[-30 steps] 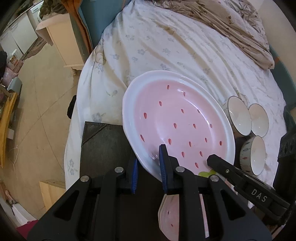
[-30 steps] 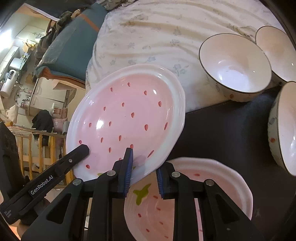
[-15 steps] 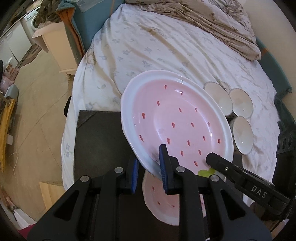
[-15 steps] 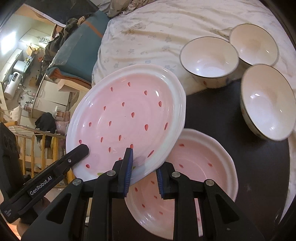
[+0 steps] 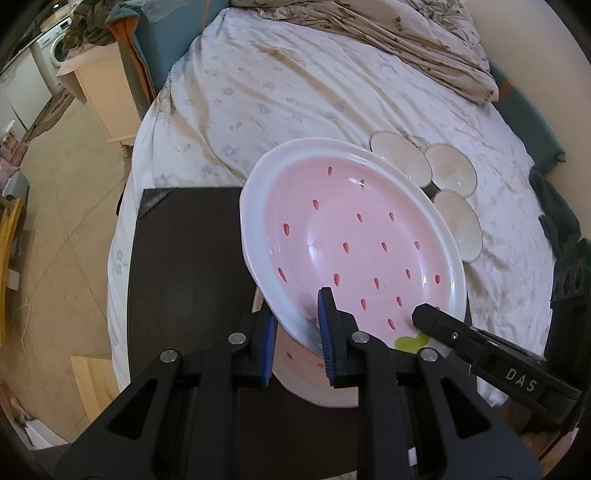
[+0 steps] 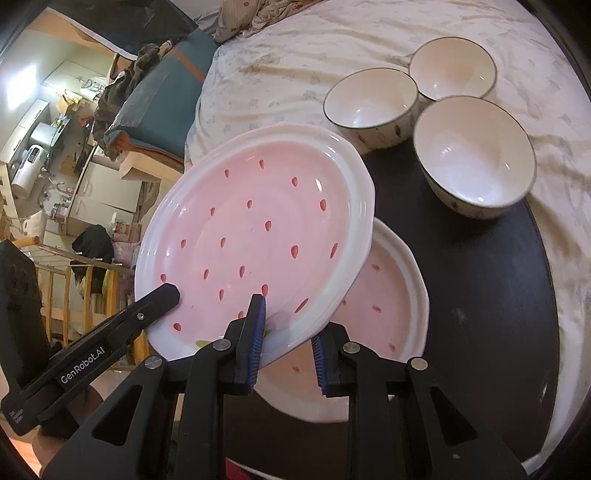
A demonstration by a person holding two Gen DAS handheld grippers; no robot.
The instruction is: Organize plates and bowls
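A pink strawberry-print plate (image 5: 354, 236) (image 6: 258, 236) with a white rim is held tilted in the air by both grippers. My left gripper (image 5: 297, 332) is shut on its near rim. My right gripper (image 6: 288, 336) is shut on its opposite rim. A second matching plate (image 6: 384, 306) (image 5: 306, 373) lies flat on the black mat (image 6: 480, 295) (image 5: 184, 266) right under the held one. Three cream bowls stand together at the mat's far corner: one (image 6: 474, 155) on the mat, two (image 6: 369, 103) (image 6: 452, 66) on the sheet beside it. They also show in the left wrist view (image 5: 458, 221).
The mat lies at the foot of a bed with a pale floral sheet (image 5: 295, 81). A rumpled brown blanket (image 5: 406, 33) lies at its far end. A cream cabinet (image 5: 99, 88) and tiled floor (image 5: 62, 221) are to the left.
Both grippers have lifted the held plate higher and pulled back. The lower plate and the three bowls look smaller and farther away. Both grips are unchanged.
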